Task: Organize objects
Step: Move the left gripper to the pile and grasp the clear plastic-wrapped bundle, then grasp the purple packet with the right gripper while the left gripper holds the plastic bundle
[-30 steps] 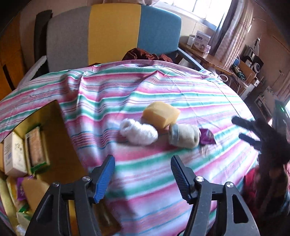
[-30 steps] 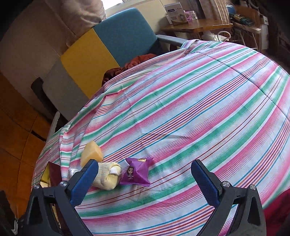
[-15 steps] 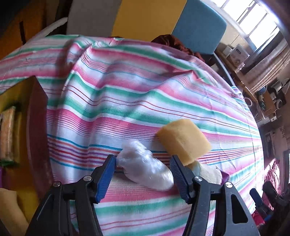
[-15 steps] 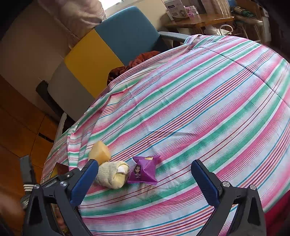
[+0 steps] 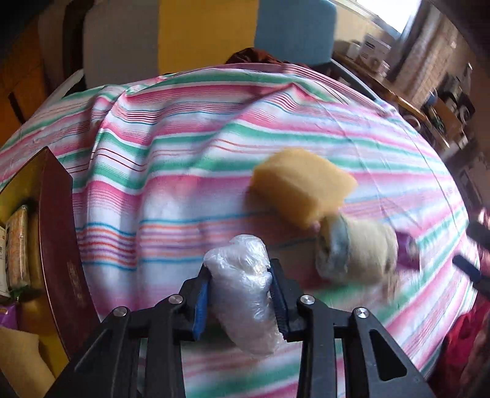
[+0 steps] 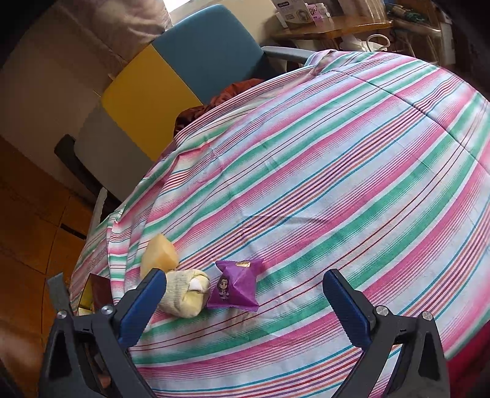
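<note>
Left tongs (image 5: 240, 292) clamped on plastic-wrapped bundle (image 5: 245, 294), right tongs (image 6: 245, 303) spread wide, holding nothing, above striped cloth (image 6: 337, 171)

Place: we're in a home living room.
Evidence: we see a striped tablecloth (image 6: 337, 171), colour-block armchair (image 6: 183, 70), cluttered wooden desk (image 6: 330, 27).

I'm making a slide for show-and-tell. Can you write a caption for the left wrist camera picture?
Left gripper shut on a plastic-wrapped white bundle above the striped tablecloth, yellow sponge beyond.
</note>
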Demonstrator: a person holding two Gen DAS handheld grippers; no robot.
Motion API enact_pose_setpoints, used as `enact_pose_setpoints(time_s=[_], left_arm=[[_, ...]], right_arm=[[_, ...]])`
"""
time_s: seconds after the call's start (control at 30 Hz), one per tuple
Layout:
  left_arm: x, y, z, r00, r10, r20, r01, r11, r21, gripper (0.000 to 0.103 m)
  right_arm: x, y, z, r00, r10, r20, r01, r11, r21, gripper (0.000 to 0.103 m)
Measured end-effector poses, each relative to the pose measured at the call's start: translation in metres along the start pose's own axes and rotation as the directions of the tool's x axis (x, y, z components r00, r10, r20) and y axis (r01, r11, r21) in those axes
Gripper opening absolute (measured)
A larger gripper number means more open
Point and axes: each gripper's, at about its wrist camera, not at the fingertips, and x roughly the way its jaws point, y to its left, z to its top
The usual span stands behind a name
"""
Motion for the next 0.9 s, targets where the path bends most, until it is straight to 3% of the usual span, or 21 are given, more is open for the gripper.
enact_pose_setpoints(time_s=[0.27,0.33,0.5,0.9], left_arm=[[-0.018,-0.038,-0.062,0.995,-0.007,0.096,-0.014,0.976,0.215,0.035],[-0.02,-0.036,-0.066,0.993,-0.022,0.12,-0.004,0.977,0.212,0.035],[-0.019,-0.03,-0.066,0.99,-0.054,0.128,0.028,0.979,0.202,0.035],[-0.019,-0.028,-0.072,0.984,-0.076,0.159,0.041,0.977,0.208,0.036]], right_arm=[[0.01,0.001,-0.001,0.999,-0.032,-0.034,0.031,0.999,-0.024,0.103],[0.011,0.002,-0.001,0.999,-0.04,-0.033,0.039,0.999,-0.034,0.102],[0.023,0.002,-0.004,0.995,-0.077,-0.068,0.073,0.995,-0.061,0.078],[0.041,0.011,-0.007,0.987,-0.103,-0.121,0.095,0.993,-0.074,0.076]])
